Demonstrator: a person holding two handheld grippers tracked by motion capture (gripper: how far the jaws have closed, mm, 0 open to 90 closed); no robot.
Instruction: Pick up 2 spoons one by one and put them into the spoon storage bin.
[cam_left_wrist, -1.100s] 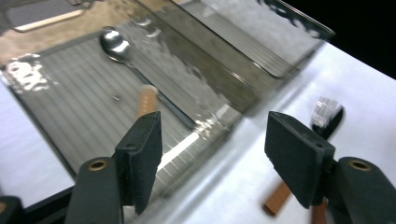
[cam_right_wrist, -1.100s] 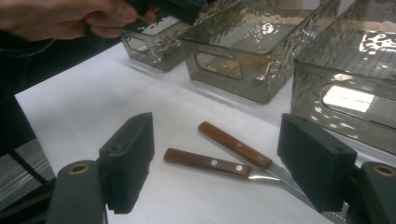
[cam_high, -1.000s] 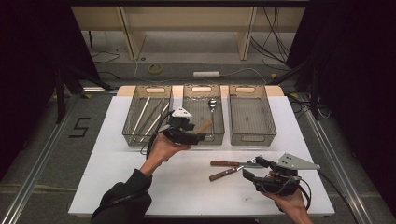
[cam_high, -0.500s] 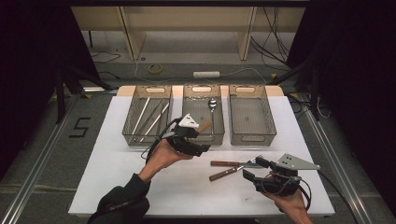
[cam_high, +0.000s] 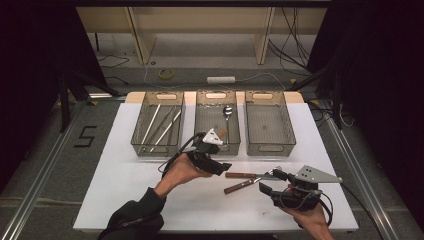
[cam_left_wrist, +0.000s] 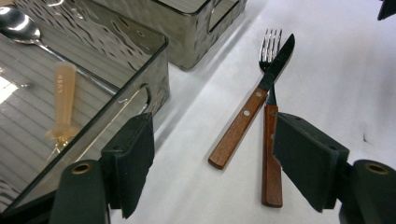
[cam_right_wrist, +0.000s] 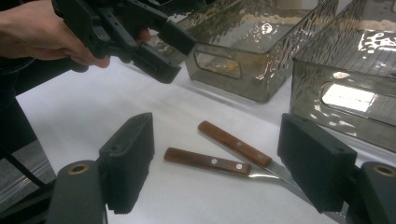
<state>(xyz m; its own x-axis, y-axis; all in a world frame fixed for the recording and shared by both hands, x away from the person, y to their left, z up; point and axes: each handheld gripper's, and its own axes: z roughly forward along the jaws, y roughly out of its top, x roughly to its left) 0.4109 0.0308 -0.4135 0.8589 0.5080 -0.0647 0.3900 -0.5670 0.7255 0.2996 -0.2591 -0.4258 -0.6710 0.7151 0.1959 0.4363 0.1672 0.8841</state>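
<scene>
A wooden-handled knife (cam_high: 241, 175) lies across a wooden-handled fork (cam_high: 237, 187) on the white table, in front of the bins. In the left gripper view the knife (cam_left_wrist: 252, 116) and the fork (cam_left_wrist: 272, 158) lie just ahead of my left gripper (cam_left_wrist: 219, 158). That gripper (cam_high: 225, 167) is open and empty, its jaws have just been opening, and it hovers left of the handles. My right gripper (cam_high: 270, 182) is open to the right of the cutlery. From it I see both handles (cam_right_wrist: 210, 163) between and beyond its jaws (cam_right_wrist: 224, 161), untouched.
Three clear bins stand in a row at the back. The left bin (cam_high: 137, 145) holds long metal sticks. The middle bin (cam_high: 217, 150) holds a spoon (cam_high: 227, 111) and a tan-handled utensil (cam_left_wrist: 63, 98). The right bin (cam_high: 270, 149) looks empty. Dark floor surrounds the table.
My left gripper has moved right and toward the table's front, from over the middle bin's near edge to beside the knife and fork. The right gripper has not moved.
</scene>
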